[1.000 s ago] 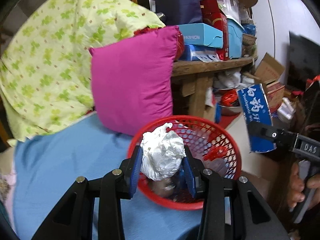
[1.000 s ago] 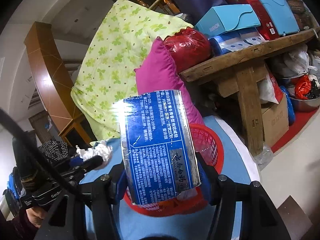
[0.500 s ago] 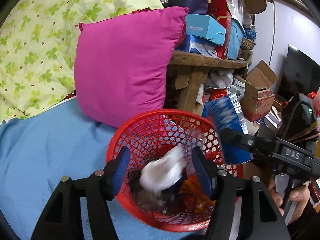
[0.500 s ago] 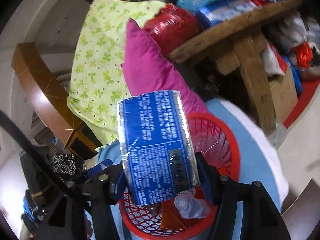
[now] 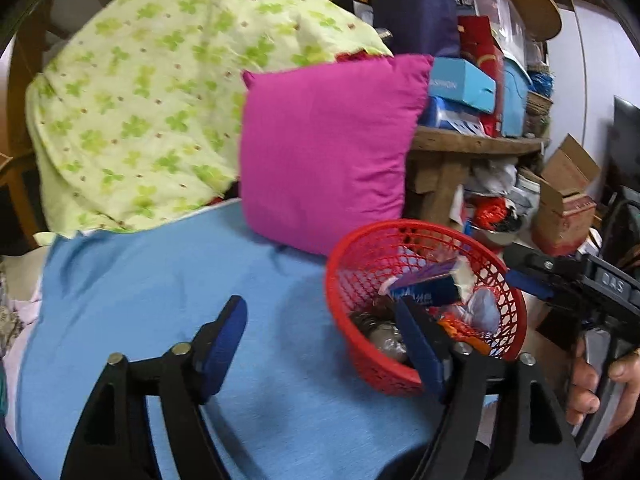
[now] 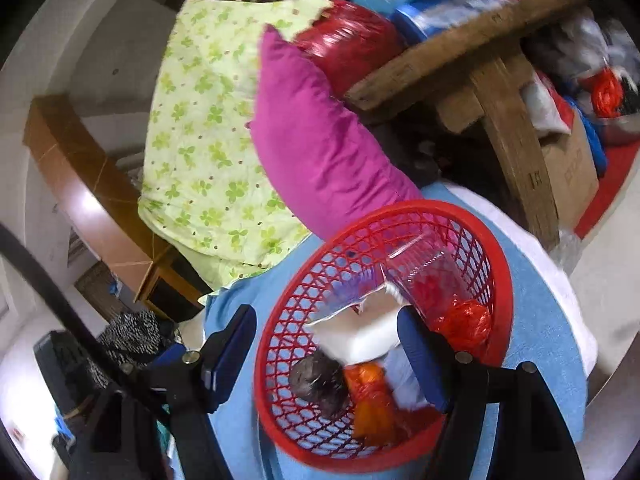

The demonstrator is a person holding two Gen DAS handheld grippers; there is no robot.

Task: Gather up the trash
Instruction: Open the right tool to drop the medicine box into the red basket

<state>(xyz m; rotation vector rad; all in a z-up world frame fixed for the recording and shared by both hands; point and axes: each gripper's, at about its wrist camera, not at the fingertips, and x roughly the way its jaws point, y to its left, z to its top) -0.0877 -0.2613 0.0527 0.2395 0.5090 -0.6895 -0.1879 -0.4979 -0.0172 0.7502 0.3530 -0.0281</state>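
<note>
The red basket (image 5: 424,300) is seen at lower right on the blue sheet (image 5: 160,280), trash piled inside, a blue packet (image 5: 428,290) on top. The left gripper (image 5: 324,344) and right gripper (image 6: 328,352) have just been opening; both are spread, nothing held.

Blue bed cover (image 5: 168,280) across the lower left of the left view. On it: red basket (image 5: 340,300) at lower right, pink pillow (image 5: 324,144) in the middle, leaning up, green flowery blanket (image 5: 132,100) at upper left.
</note>
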